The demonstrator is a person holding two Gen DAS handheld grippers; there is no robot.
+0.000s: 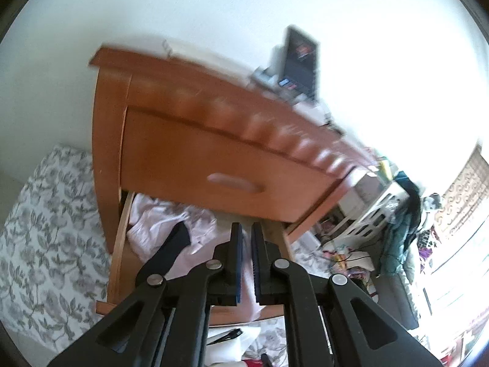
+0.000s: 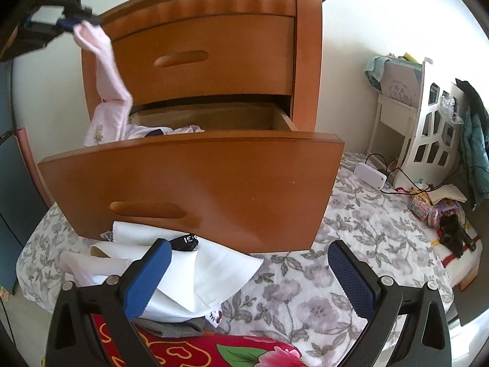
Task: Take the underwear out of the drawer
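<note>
1. A pale pink garment (image 2: 105, 61), taken to be the underwear, is pinched at its top end by the left gripper (image 2: 78, 21), whose pads are pressed together on the fabric at the upper left of the right wrist view.
2. The garment hangs down in a long twisted strip; its lower end is seen to reach the left rear corner of the open lower drawer (image 2: 195, 180), so it is judged to be lifted but not yet fully clear of the drawer.
3. In the left wrist view the gripper's two blue-padded fingers (image 1: 237, 260) stand close together, with a sliver of pink cloth showing between them; that view is blurred.
4. More clothing is left inside the drawer: pale pink and white fabric (image 1: 159, 226) and a dark piece (image 1: 172, 244) lying toward the left side. Whether these are also underwear cannot be told.
5. The right gripper (image 2: 253, 278) is held spread wide and empty, low in front of the drawer front.
6. White folded cloth (image 2: 189, 272) lies on the floral bedding (image 2: 351, 244) just beside the drawer front; it is judged to be items set out already.
7. The upper drawer (image 2: 201, 58) of the wooden nightstand is shut.
8. Remaining work is judged to be: carrying the pink garment clear of the drawer edge and setting it down.
</note>
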